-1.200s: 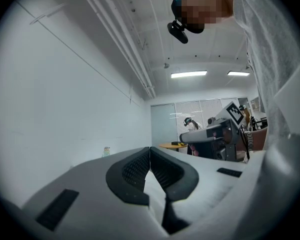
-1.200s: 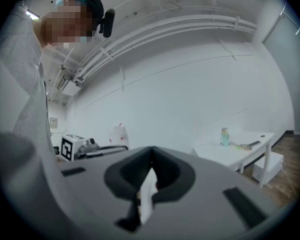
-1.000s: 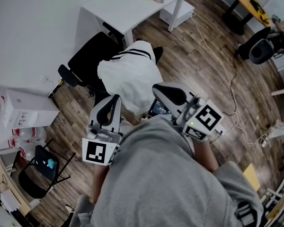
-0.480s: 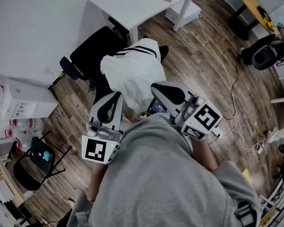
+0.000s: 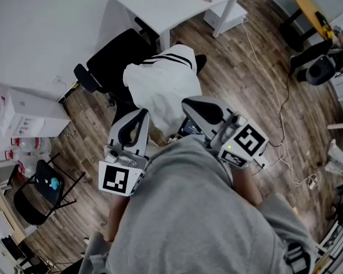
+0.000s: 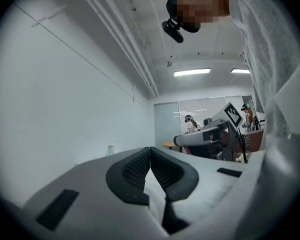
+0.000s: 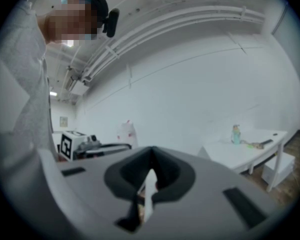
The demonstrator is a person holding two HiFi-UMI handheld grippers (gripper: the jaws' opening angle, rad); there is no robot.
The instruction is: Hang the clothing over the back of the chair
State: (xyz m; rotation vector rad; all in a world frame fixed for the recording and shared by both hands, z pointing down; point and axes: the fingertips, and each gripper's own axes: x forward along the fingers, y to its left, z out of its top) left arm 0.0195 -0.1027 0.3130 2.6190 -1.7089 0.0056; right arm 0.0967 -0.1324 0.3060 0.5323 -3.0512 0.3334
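watching the white black-striped garment bunched over the black office chair back, i hold left gripper and right gripper clenched, empty; that lopsided drape may slide off if the chair swivels.

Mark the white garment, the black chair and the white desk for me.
white garment (image 5: 160,90), head view, its middle.
black chair (image 5: 111,61), head view, bare black surface.
white desk (image 5: 166,5), head view, bare top.
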